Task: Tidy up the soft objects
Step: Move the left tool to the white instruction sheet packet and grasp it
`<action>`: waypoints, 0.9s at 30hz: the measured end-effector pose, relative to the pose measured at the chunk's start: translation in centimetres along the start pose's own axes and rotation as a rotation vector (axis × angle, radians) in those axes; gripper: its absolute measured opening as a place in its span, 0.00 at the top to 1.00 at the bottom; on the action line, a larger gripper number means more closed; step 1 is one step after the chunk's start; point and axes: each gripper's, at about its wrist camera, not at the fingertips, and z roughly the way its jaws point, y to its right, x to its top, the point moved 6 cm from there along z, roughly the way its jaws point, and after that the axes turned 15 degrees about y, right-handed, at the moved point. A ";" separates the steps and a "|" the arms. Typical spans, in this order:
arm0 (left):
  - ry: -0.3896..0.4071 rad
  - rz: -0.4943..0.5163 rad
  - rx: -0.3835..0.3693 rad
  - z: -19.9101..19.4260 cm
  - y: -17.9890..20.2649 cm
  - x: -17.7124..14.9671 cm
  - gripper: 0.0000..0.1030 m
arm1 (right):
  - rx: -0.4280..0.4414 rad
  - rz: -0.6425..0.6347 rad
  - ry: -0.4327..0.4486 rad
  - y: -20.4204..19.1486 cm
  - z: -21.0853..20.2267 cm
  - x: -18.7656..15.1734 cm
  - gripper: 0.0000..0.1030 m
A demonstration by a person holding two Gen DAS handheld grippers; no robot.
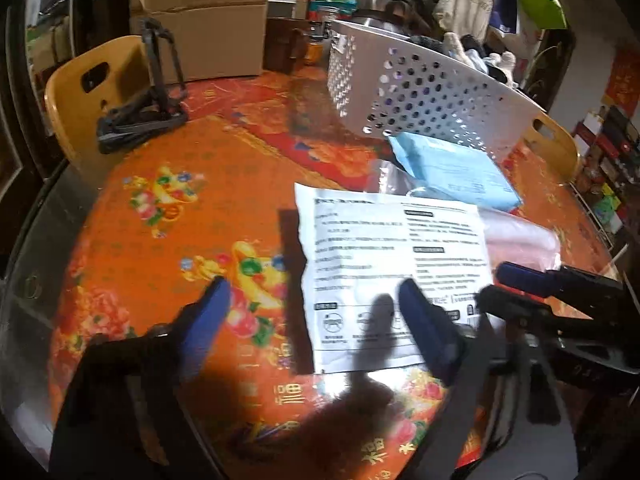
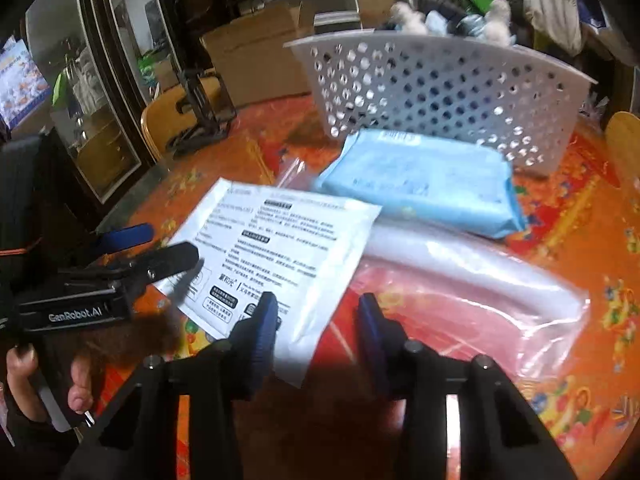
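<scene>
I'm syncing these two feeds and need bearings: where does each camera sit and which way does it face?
Left wrist: on the left gripper, facing the white printed packet; the right gripper shows at right.
Right wrist: on the right gripper, facing the clear bag; the left gripper and hand show.
Shared: packet, blue pack, white basket.

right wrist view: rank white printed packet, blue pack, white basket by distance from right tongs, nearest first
From the right tongs:
1. White printed packet, directly under the left fingertip, front left.
2. Blue pack, beyond the packet, centre right.
3. White basket, behind the blue pack at the back of the table.
</scene>
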 end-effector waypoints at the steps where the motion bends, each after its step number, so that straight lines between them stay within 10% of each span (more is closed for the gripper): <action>1: 0.001 -0.001 -0.017 0.0 0.2 -0.1 0.31 | 0.004 0.002 -0.002 0.0 0.1 0.1 0.61; 27: -0.029 -0.003 -0.145 -0.4 3.7 -1.2 0.77 | 0.076 -0.121 -0.001 -2.4 0.8 0.0 0.93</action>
